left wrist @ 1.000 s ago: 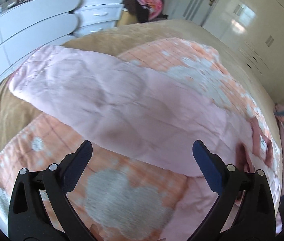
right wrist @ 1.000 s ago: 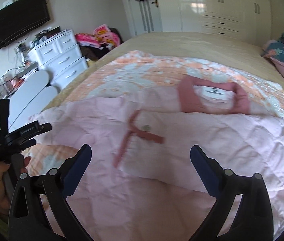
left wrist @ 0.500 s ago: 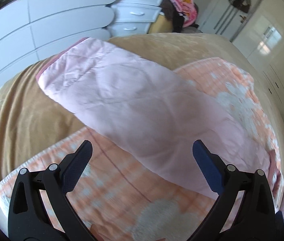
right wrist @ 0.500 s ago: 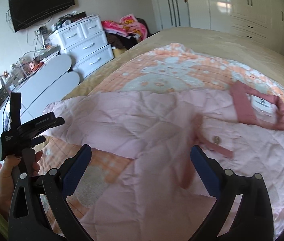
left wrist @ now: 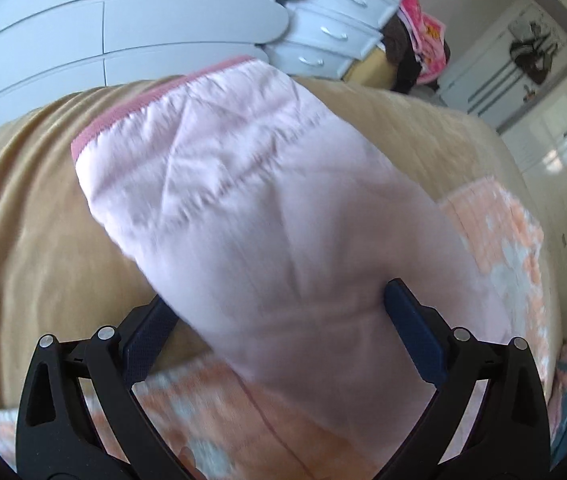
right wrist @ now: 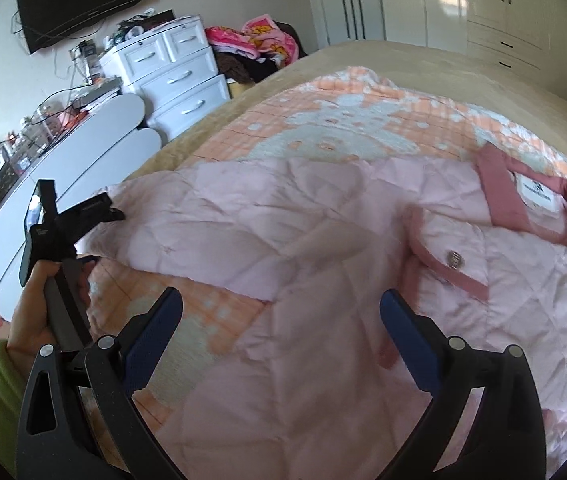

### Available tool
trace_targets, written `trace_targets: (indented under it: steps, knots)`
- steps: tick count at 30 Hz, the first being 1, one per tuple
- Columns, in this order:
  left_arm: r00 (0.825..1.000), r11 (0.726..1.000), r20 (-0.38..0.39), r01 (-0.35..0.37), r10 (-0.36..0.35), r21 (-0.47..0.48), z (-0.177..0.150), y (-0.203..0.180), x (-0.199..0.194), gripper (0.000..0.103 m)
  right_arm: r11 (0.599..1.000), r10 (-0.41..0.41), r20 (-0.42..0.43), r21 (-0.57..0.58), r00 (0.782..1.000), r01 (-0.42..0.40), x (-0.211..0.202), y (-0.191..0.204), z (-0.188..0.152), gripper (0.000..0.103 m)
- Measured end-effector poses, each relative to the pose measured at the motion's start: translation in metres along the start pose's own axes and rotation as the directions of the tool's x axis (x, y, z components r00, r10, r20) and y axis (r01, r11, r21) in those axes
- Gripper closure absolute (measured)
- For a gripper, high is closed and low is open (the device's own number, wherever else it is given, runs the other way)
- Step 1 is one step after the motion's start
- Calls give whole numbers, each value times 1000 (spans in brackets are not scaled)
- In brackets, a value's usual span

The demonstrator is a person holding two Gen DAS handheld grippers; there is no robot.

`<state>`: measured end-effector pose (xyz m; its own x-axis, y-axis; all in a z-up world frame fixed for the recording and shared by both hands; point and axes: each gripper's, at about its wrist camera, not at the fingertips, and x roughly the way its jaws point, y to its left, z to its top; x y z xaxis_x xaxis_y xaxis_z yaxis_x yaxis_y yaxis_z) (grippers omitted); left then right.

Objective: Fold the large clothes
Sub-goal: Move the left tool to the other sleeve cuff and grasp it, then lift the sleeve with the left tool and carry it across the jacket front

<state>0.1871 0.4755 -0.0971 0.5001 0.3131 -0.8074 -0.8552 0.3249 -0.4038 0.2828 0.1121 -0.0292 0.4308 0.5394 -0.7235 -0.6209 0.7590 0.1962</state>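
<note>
**Pink coat on the bed**

The left gripper (left wrist: 279, 320) is wide open over the pink coat's sleeve (left wrist: 243, 200) — holding nothing. The right gripper (right wrist: 281, 312) is wide open too, above the pink coat (right wrist: 323, 240) lying flat on the bed (right wrist: 403, 56).

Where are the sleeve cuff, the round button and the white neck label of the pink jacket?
sleeve cuff (left wrist: 155, 98): left wrist view, on its darker pink edge band.
round button (right wrist: 455, 258): right wrist view, on the button's face.
white neck label (right wrist: 539, 192): right wrist view, on the label's middle, inside the collar.
</note>
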Motion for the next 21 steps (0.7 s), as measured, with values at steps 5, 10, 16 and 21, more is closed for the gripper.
trace_targets:
  steps: [5,10,16,21]
  knots:
    - [997,1000,71,-12,12,-3,6,4,-7,22,998,-25,11,52,1000,24,-15,-23,-9,5]
    - [985,998,170,-10,-2,66,12,-5,-37,89,994,-42,33,101,999,38,-34,-44,-17,5]
    - [953,980,246,145,-176,139,13,-23,-99,91,987,-60,55,153,997,51,-56,-63,-31,5]
    - [912,939,260,262,-316,222,1,-55,-142,92,979,-76,63,194,995,63,-77,-79,-40,5]
